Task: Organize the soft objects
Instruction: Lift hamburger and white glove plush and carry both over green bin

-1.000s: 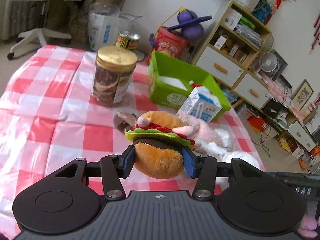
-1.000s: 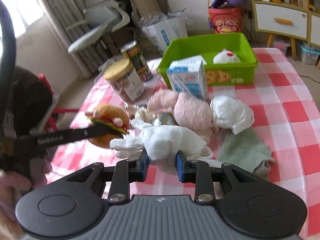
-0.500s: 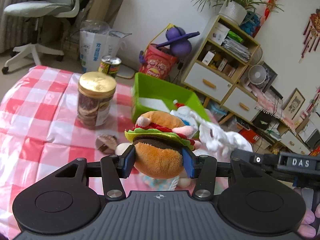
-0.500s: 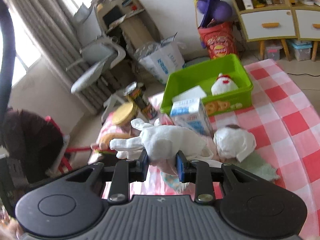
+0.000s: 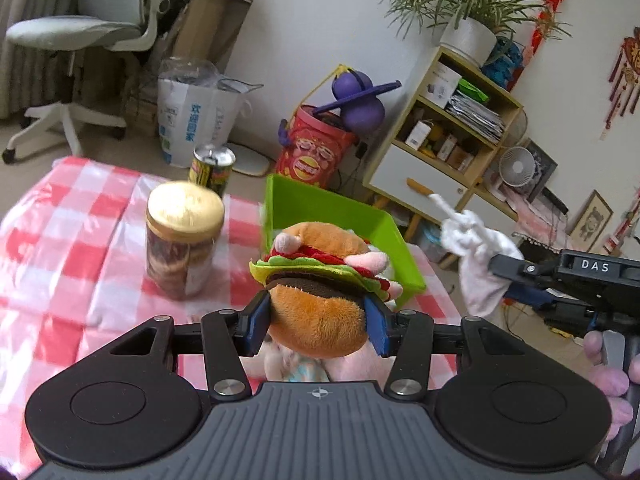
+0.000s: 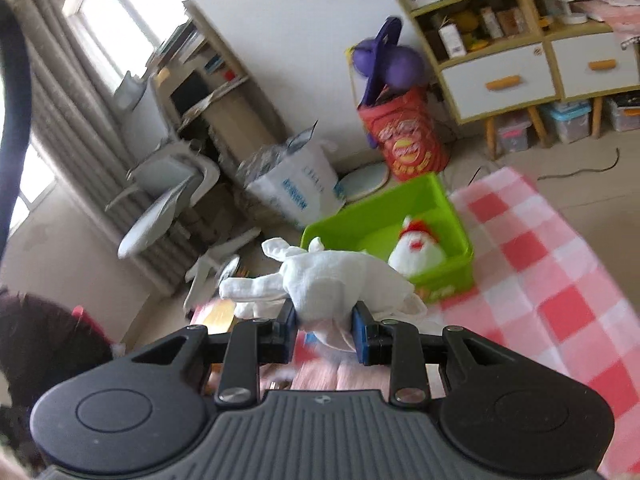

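Black right claw [image 5: 500,268] marked "DAS", clamping white glove [image 5: 478,258].

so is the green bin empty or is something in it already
Not empty: a white plush with a red top sits inside the green bin.

Fuzzy plush burger [image 5: 318,308]; glossy plastic bin [image 5: 340,216].
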A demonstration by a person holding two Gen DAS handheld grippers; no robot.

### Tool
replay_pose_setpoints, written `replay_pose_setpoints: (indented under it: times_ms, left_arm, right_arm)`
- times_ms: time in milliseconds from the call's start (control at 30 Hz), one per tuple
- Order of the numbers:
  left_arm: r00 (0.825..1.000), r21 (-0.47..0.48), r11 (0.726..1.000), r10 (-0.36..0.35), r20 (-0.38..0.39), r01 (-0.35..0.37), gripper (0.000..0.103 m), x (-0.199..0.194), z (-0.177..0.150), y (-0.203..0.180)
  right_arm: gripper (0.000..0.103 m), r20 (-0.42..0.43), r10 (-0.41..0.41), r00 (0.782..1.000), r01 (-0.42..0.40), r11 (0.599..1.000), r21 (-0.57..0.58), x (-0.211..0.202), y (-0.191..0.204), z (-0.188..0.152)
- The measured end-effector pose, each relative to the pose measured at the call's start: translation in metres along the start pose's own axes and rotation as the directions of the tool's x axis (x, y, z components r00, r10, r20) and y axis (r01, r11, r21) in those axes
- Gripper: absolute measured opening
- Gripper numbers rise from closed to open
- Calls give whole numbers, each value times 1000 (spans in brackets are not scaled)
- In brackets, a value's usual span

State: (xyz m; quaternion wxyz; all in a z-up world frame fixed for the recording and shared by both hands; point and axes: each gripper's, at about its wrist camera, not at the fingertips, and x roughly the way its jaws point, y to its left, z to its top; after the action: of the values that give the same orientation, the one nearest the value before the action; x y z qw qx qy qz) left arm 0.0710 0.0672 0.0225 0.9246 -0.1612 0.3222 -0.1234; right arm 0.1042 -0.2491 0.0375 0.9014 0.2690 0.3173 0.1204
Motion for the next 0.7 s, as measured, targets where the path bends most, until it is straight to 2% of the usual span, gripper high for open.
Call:
replay_pose_setpoints:
  times_ms: [100,267,433,700]
  left_arm:
    - [1000,36,999,21,12,-22,50,15,12,-5]
    - [999,107,993,43,2,-43,50,57,32,-20]
    - [997,164,984,71,-32,-65,50,114,48,-33]
    - [990,189,976,124,-72,-109,51,186,72,-32]
  right_arm:
    - [5,27,-8,1000,7,999,48,14,-17,13]
    - [5,13,31,999,-33,984,175,56,-54,30]
    - [5,-1,122,993,-117,954,275,102,-81,29]
    - [5,-53,216,975,-185,922,341,163,-92,32]
